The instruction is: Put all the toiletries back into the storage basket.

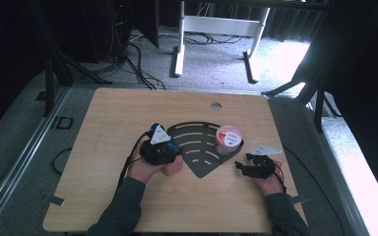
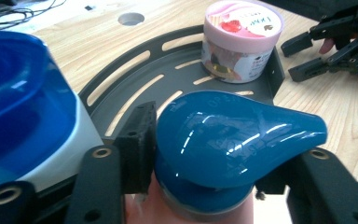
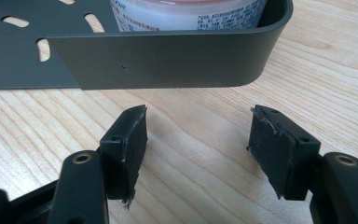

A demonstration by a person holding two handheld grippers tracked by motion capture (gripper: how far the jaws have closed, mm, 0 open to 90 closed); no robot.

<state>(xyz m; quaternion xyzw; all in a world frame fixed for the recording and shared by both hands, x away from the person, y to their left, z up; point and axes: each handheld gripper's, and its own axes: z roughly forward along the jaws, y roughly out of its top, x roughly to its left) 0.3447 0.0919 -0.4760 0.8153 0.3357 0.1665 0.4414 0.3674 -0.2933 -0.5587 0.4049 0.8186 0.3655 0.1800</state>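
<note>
Wooden table [image 1: 128, 206] — dark slotted tray [image 1: 199, 147], pink bottle [image 1: 171, 168] standing on it

A light wooden table [image 1: 128, 206] with rounded corners stands on grey carpet [image 1: 216, 64] (speckled, worn-looking). A round cable hole [image 1: 216, 105] sits near the table's far edge. Beyond that edge stands a white desk frame [image 1: 216, 29] on two long feet, with black cables [image 1: 138, 64] strewn over the floor left of it. Black curtains [image 1: 364, 64] close off both sides. Bright light falls on the carpet at far right.
</note>
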